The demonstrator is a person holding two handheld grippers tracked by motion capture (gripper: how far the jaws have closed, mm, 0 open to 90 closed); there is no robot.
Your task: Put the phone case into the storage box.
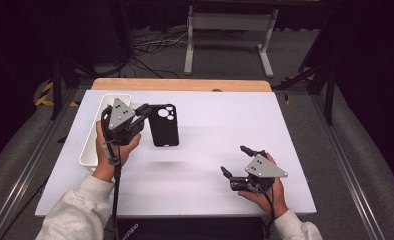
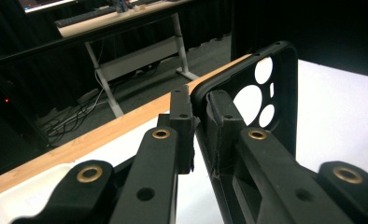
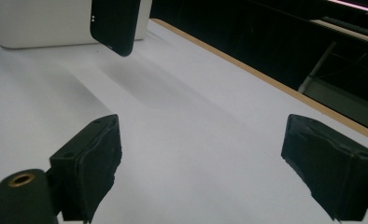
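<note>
A black phone case (image 1: 164, 125) with round camera cut-outs hangs above the white table, its shadow on the sheet below it. My left gripper (image 1: 146, 108) is shut on the case's edge near the camera end. In the left gripper view the case (image 2: 285, 79) rises past the two jaws, its rim pinched at my gripper's (image 2: 201, 126) tips. My right gripper (image 1: 235, 161) stands open near the front right of the table, nothing between its jaws. From the right gripper view (image 3: 201, 154) the case's lower end (image 3: 114, 23) hangs above the table at the upper left.
A white rectangular tray (image 1: 92, 140) stands at the table's left side, beside my left hand. The wooden table edge (image 1: 182, 84) runs along the back. Beyond it are a white stand's legs (image 1: 227, 45) and cables on the floor.
</note>
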